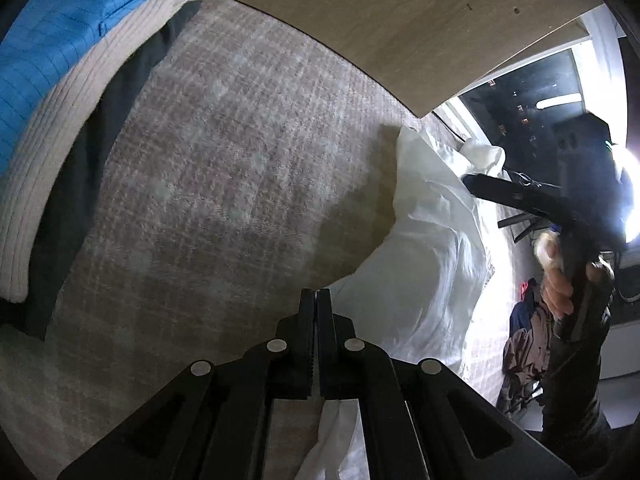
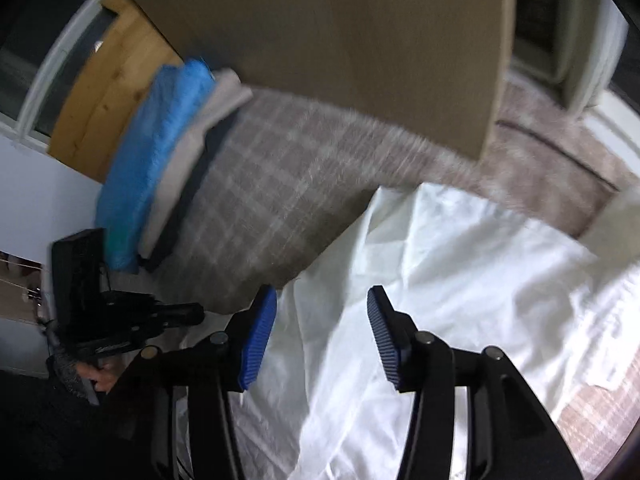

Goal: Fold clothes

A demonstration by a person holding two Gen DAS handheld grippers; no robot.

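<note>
White and thin, the shirt (image 2: 460,264) lies rumpled on the checked bed cover (image 1: 224,168), near a pile of folded clothes (image 1: 60,80); it looks light, soft and floppy, so an edge or corner is best to grab. The right gripper (image 2: 322,336) hangs open over it. The left gripper (image 1: 316,344) is pinched on a bit of the cloth.

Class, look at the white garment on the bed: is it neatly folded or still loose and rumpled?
Loose and rumpled. The white garment lies in uneven creases across the checked bedcover, unlike the folded stack beside it.
</note>
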